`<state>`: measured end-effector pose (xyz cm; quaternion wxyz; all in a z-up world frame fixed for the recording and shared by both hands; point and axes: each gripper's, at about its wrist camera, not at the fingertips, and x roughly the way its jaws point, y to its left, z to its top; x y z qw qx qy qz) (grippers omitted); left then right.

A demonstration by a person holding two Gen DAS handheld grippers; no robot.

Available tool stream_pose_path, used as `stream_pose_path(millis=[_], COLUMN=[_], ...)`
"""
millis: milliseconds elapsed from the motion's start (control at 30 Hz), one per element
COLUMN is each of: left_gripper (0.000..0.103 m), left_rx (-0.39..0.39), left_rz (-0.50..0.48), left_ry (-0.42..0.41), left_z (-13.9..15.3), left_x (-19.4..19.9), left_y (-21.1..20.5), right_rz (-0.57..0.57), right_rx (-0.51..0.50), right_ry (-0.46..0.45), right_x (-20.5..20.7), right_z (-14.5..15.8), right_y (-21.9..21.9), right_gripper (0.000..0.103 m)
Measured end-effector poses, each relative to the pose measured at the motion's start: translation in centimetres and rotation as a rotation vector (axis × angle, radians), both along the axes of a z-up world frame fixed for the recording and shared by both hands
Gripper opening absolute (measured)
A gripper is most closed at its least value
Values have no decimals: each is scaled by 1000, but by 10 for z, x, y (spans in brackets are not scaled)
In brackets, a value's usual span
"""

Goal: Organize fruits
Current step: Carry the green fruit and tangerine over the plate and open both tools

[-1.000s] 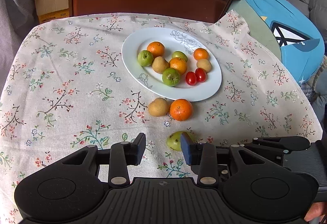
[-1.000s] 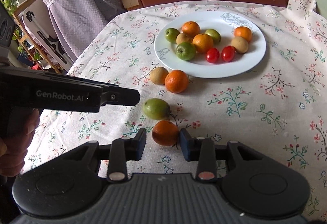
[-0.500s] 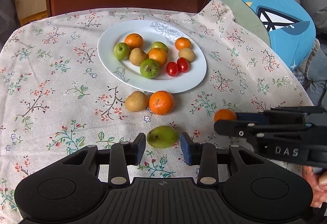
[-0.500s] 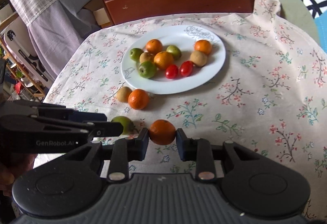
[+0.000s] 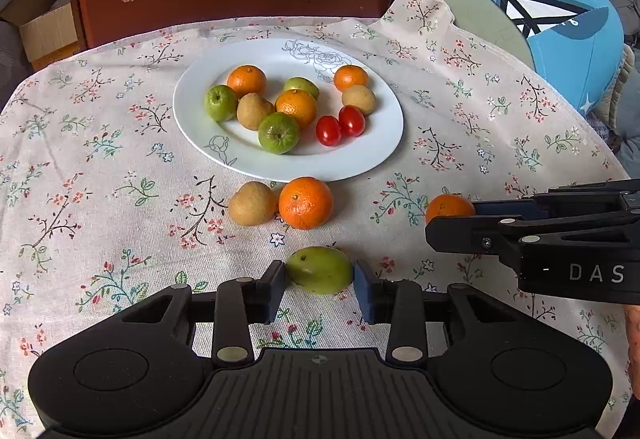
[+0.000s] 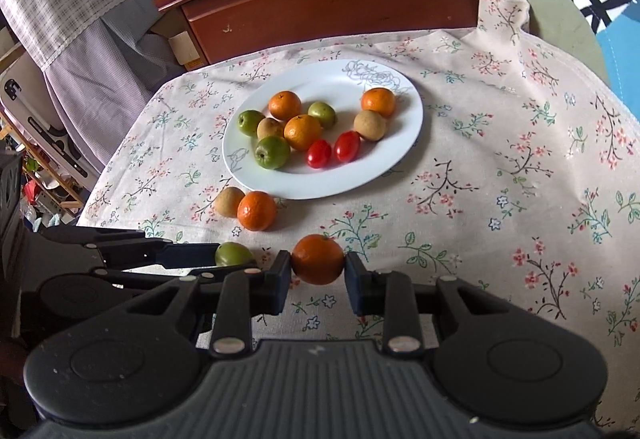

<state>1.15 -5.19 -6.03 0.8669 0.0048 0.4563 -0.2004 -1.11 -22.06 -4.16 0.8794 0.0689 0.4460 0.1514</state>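
Both grippers sit low over the floral tablecloth (image 5: pixel 120 167). On the left gripper (image 5: pixel 320 285), the fingers bracket a green fruit (image 5: pixel 320 270) lying on the cloth, pads touching or almost touching its sides; whether they actually pinch it I cannot tell. On the right gripper (image 6: pixel 318 279), the pads are clamped on an orange (image 6: pixel 318 259), one against each side. Ahead of both tools, a brown fruit (image 5: pixel 252 203) and a second orange (image 5: pixel 305 203) lie touching each other on the cloth, and just beyond them stands the white plate (image 5: pixel 360 155), holding oranges, green fruits, brown fruits and two cherry tomatoes (image 5: pixel 340 125).
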Motion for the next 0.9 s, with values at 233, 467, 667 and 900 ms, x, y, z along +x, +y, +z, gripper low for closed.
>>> stream_pose_path(millis=[233,467,667,900], left_gripper=[35,35,35,35], left_rx=[22,22,-45,-77], left_rz=[-1,16,68,142], left_ry=[-17,-68,-115,-125], left_z=[2,15,33,34], left_x=[-2,4,24,47], left_y=[-3,2,22,41], right_rz=[-11,-22,-35,-74], right_rx=[0,30,50,100], right_ry=[-4,-18,-62,-43], right_x=[2,7,21,43], right_z=[1,5,11,5], right_y=[-1,-2,-3,-9], right_gripper=[29,29,29,29])
